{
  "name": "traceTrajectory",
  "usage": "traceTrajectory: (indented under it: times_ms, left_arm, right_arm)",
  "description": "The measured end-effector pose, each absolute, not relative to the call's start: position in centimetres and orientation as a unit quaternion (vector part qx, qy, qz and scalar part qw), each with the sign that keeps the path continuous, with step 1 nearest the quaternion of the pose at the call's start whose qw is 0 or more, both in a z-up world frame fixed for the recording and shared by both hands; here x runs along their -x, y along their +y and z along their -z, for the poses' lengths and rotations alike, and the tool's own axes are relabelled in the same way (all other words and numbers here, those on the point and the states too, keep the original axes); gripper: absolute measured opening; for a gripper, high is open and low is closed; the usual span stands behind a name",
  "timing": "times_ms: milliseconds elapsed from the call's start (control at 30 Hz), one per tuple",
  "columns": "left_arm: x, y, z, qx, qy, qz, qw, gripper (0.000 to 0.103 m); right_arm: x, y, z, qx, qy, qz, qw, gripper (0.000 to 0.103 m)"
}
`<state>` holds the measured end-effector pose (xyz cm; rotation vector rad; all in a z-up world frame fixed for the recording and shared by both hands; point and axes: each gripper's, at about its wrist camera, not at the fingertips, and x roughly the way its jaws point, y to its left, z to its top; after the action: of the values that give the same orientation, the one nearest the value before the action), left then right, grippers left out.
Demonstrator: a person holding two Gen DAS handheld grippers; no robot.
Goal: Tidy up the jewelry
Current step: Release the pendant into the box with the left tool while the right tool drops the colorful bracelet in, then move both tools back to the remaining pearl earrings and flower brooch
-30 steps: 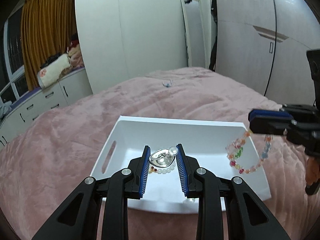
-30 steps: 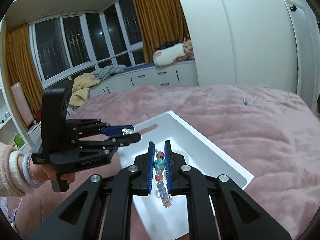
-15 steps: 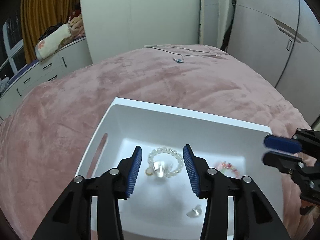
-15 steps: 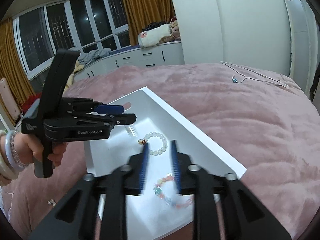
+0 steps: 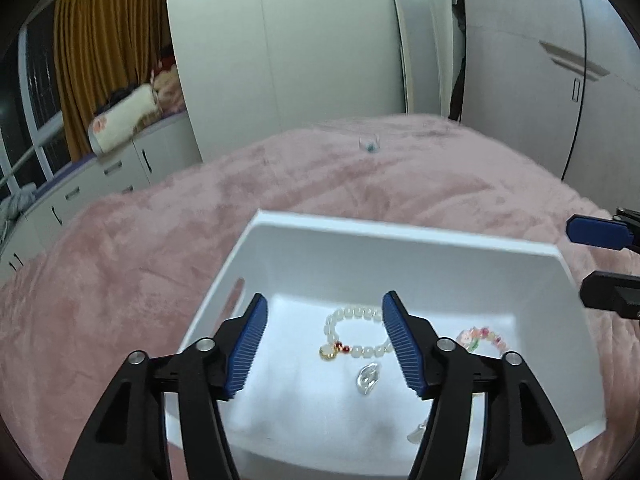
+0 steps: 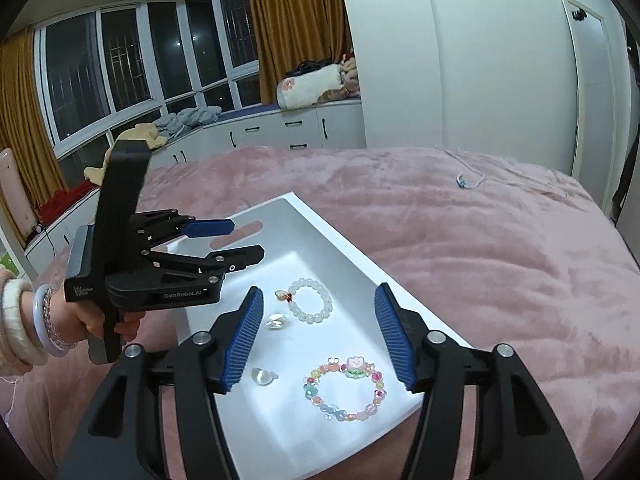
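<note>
A white tray (image 5: 304, 236) sits on the pink bed and also shows in the right wrist view (image 6: 344, 240). In it lie a white bead bracelet (image 5: 352, 332) (image 6: 311, 300), a colourful bead bracelet (image 6: 346, 388) (image 5: 482, 336), and two clear stones (image 5: 368, 378) (image 6: 276, 322) (image 6: 262, 376). My left gripper (image 5: 324, 344) is open and empty above the tray's near side; it also shows in the right wrist view (image 6: 240, 240). My right gripper (image 6: 318, 340) is open and empty over the colourful bracelet; its fingers (image 5: 596, 232) show at the left view's right edge.
The tray rests on a pink plush blanket (image 6: 480, 240). A white cable with a blue end (image 6: 466, 180) lies farther back on the bed. White cabinets (image 6: 280, 128) and a windowsill with bedding stand behind. Wardrobe doors (image 5: 520, 60) rise beyond the bed.
My left gripper let go of the clear stone and my right gripper let go of the colourful bracelet; both now lie in the tray. Both grippers opened wide.
</note>
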<state>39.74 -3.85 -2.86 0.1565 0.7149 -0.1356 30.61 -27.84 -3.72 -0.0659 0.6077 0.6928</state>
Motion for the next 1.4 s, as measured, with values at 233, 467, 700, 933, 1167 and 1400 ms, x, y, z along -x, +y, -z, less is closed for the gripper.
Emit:
traceTrajectory:
  times_ms: [233,467,700,933,1167,1400]
  left_arm:
    - [-35.7,-3.4,0.3,-0.081,0.301,0.076,0.947,0.085]
    - [-30.5,-0.4,-0.3,-0.041,0.301,0.057,0.951,0.088]
    - [-20.2,6.7,-0.1,0.124,0.247,-0.002,0.961,0.093]
    - [-16.1,9.6,1.1,0.108,0.282,-0.030,0.953,0.093]
    - [-14.2,9.8,1.1,0.097,0.295,-0.019,0.950,0.093]
    - [-13.5,8.2,1.7,0.035,0.311,0.034,0.949,0.093]
  right_arm:
    - [-27.1,-26.7,1.7,0.079,0.244,-0.334,0.907,0.079]
    - [-23.2,-24.9,0.7,0.114,0.210,-0.367,0.899,0.083]
    - [-20.7,-23.5,1.0,0.100,0.213,-0.389,0.890,0.087]
    - [-18.6,-22.1,0.7,0.113,0.210,-0.393,0.888,0.087]
    - [-16.6,-20.7,0.8,0.128,0.199,-0.392,0.889,0.087]
    - [-15.1,-19.2,3.5,0.151,0.204,-0.405,0.879,0.086]
